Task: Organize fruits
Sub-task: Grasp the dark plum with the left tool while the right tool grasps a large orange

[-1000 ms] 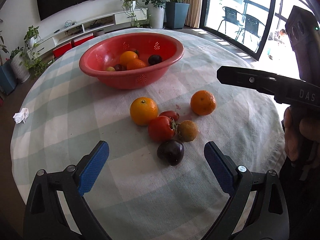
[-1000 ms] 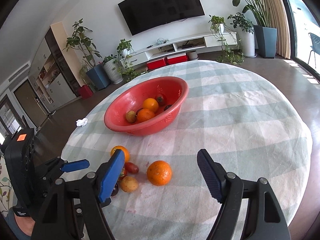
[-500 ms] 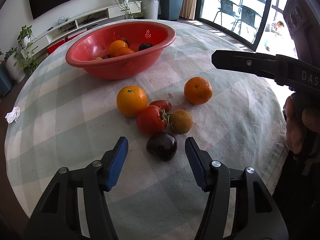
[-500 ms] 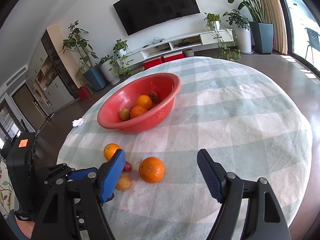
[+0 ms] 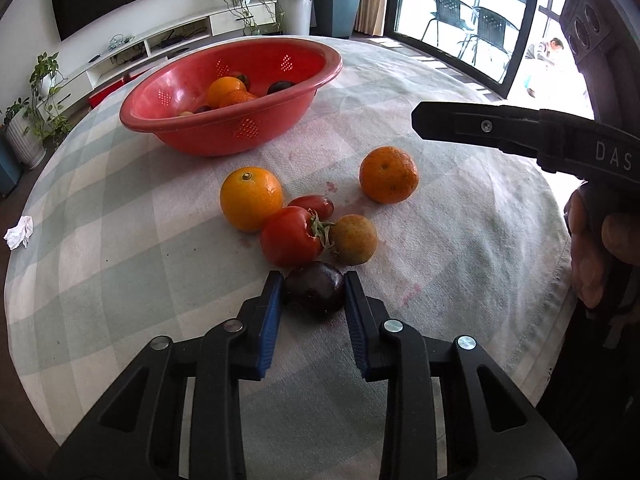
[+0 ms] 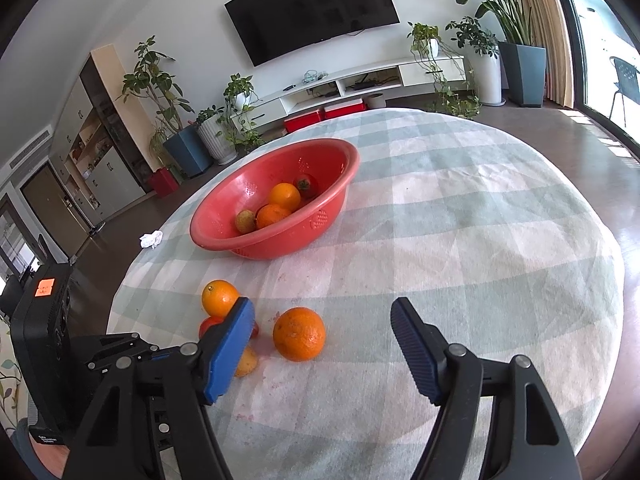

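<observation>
Left wrist view
Left gripper [image 5: 314, 288]: low over the table, its two blue pads pressed against either side of the dark plum [image 5: 315, 287], which sits on the cloth.
Plum's neighbours: the red tomato [image 5: 290, 236] lies just beyond it, touching or nearly so; the small yellow-brown fruit [image 5: 353, 239] is just beside the tomato's stem.
Other loose fruit: a small oblong red fruit [image 5: 311, 205] behind the tomato, a large orange [image 5: 251, 198] to its left touching the tomato, and a second orange [image 5: 388, 175] a little apart on the right.
Red bowl [image 5: 240, 128]: farther back on the checked tablecloth [image 5: 100, 216], holding oranges and dark fruit.
Right gripper: one black finger [image 5: 480, 126] reaches in from the right edge, above the cloth; its grip cannot be judged from here.
Right hand [image 5: 596, 252]: wrapped round the handle at the right edge.
White crumpled tissue [image 5: 19, 232]: at the table's left edge.

Right wrist view
Right gripper [image 6: 322, 322]: jaws spread wide, grasping nothing, held above the cloth.
Nearest fruit: the second orange [image 6: 299, 333] lies between the blue pads, nearer the left one, touching neither.
Partly hidden fruit: the large orange [image 6: 219, 297], tomato [image 6: 209, 325] and yellow-brown fruit [image 6: 246, 363] show around the left pad; the plum is hidden.
Red bowl [image 6: 320, 220]: well beyond, holding oranges, a tomato and a yellowish fruit.
Left gripper: its black body [image 6: 112, 354] shows at lower left; the tips are hidden.
</observation>
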A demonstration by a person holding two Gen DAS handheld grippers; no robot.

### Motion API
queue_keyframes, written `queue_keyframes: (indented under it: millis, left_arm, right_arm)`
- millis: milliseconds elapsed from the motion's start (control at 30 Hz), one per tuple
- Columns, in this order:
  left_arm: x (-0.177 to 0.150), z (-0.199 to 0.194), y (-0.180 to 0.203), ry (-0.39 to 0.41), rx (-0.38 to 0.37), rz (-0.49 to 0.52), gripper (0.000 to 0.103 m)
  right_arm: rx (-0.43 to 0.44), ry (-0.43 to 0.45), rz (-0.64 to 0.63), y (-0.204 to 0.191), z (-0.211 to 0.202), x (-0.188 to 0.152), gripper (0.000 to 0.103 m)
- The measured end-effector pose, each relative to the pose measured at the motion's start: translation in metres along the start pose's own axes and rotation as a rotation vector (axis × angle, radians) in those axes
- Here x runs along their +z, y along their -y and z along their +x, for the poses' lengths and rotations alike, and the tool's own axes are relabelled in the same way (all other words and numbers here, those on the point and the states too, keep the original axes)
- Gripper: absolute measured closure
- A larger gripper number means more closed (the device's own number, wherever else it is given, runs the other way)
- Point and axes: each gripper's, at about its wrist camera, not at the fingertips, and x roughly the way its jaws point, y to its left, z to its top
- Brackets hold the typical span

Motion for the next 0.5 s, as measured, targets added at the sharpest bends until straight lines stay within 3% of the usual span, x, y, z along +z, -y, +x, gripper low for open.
queue_keyframes:
  millis: [233,500]
  left_arm:
    - [0.001,-0.008,-0.003,0.025,-0.012,-0.018,0.075]
    - [0.005,-0.025,-0.022,0.082,-0.038,-0.097,0.075]
  right_arm:
    - [-0.014,-0.022,-0.021,-0.003,0.005,-0.004,0.033]
    - [-0.021,-0.090,-0.105,-0.019,0.019,-0.008,0.050]
